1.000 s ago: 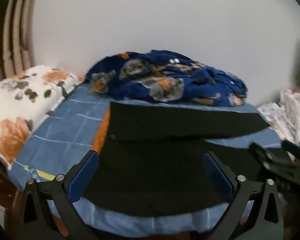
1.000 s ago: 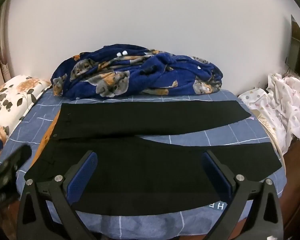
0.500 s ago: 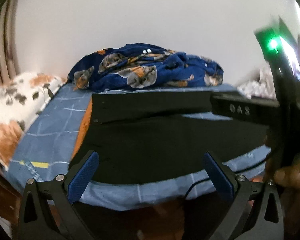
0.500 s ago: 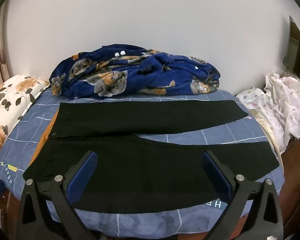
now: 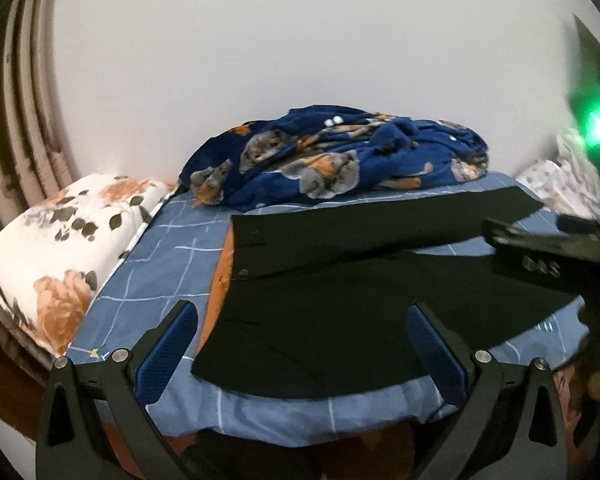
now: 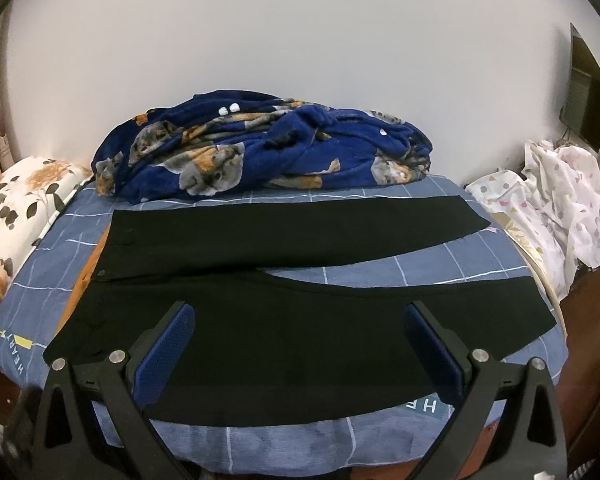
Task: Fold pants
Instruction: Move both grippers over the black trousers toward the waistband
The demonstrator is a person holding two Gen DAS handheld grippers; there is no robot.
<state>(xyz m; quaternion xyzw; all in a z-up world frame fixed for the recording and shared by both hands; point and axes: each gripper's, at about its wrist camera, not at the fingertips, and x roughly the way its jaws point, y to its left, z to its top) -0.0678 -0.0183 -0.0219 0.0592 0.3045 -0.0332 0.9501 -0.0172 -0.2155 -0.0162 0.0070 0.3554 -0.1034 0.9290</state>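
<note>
We have open air above the black pants (image 6: 284, 320) spread flat on the bed (image 6: 440, 268). A heaped blue blanket (image 6: 260, 152) blocks the far edge by the wall, a floral pillow (image 6: 16, 208) the left end, and crumpled white cloth (image 6: 560, 200) the right.

Plain white wall (image 6: 300, 40); bed (image 6: 440, 264), blue checked sheet.

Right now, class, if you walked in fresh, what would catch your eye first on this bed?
The long black pants lie flat across the blue grid-patterned bedsheet, legs parted, waistband toward the left. Behind them, against the white wall, sits a heaped navy fleece blanket printed with grey-and-orange cats. A white pillow with orange flowers lies at the left edge.
</note>
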